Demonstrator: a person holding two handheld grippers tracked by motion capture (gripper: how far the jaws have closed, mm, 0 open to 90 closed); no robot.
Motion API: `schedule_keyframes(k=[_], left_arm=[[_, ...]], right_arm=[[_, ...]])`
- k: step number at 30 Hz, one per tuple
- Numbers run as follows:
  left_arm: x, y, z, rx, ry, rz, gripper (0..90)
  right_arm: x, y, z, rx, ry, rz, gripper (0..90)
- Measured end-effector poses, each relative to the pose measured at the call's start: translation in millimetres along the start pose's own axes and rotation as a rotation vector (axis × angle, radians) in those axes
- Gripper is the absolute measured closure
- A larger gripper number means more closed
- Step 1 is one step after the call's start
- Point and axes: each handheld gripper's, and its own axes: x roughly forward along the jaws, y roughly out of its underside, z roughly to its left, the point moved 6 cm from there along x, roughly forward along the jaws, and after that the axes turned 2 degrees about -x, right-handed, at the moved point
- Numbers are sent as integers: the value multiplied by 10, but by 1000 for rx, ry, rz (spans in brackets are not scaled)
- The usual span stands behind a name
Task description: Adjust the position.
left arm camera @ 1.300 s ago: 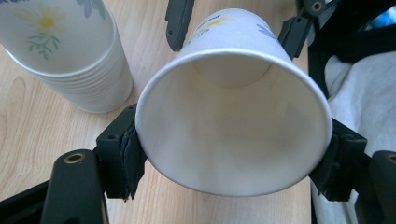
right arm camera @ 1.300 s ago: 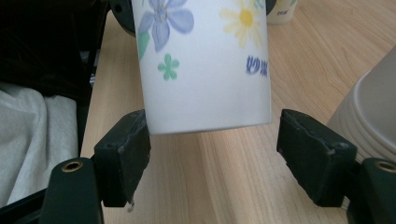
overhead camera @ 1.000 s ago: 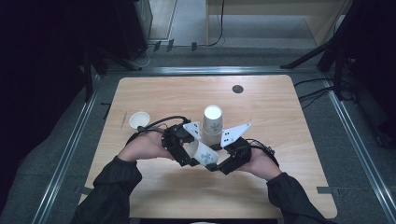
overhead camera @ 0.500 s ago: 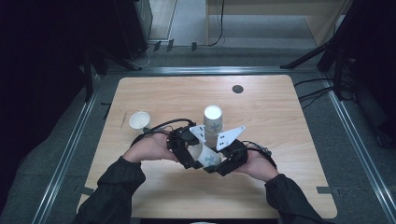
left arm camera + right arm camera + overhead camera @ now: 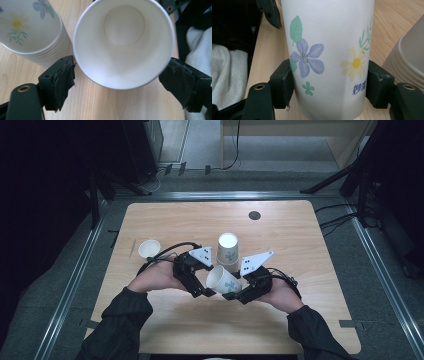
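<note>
Paper cup (image 5: 223, 280), white with printed flowers, lies tipped on its side between the two grippers, above the desk (image 5: 300, 235) a little nearer its front edge than its middle, its open mouth turned toward the left gripper (image 5: 202, 292). In the right gripper view the cup's wall (image 5: 327, 57) carries a green leaf, a violet five-petal flower, a yellow daisy with pale petals, a small green sprig and a few blue printed characters low on the side. The right gripper (image 5: 329, 86) has its black padded jaws pressed against both flanks of that wall, so it holds the cup firmly around its body. In the left gripper view the cup's mouth (image 5: 123, 42) looks straight at the camera: a round rolled rim, a plain white inside and a flat round bottom. The left gripper's jaws stand wide, one pad just at the rim's edge on one side, the other close beside the rim on the other; they frame the mouth without squeezing it. Just behind the cup, toward the desk's middle, stands a stack of paper cups (image 5: 228, 251) of the same flowered print, mouth down, its layered rims visible beside the held cup. A small white bowl-like cup (image 5: 149, 248) sits apart near the desk's left edge.
</note>
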Motion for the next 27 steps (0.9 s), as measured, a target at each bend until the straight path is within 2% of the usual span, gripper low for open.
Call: schedule_keyframes(k=[4, 7, 10, 16, 19, 24, 27], left_arm=[[-23, 26, 24, -9, -12, -27, 137], [-48, 44, 14, -18, 6, -63, 137], [-73, 69, 21, -42, 6, -102, 138], [-52, 90, 24, -73, 5, -182, 139], [-24, 83, 17, -86, 4, -204, 139], [45, 74, -1, -112, 25, -245, 139], [51, 48, -23, -130, 50, -296, 146]], right_arm=[[-35, -26, 1, -1, 1, -16, 332], [-45, -36, -1, 2, -1, -22, 332], [-48, -45, 0, 5, -9, -27, 331], [-51, -56, 1, 6, -18, -28, 332], [-50, -62, -1, 10, -28, -34, 332], [-21, -74, -3, 8, -40, -36, 331], [1, -85, 4, 13, -53, -42, 332]])
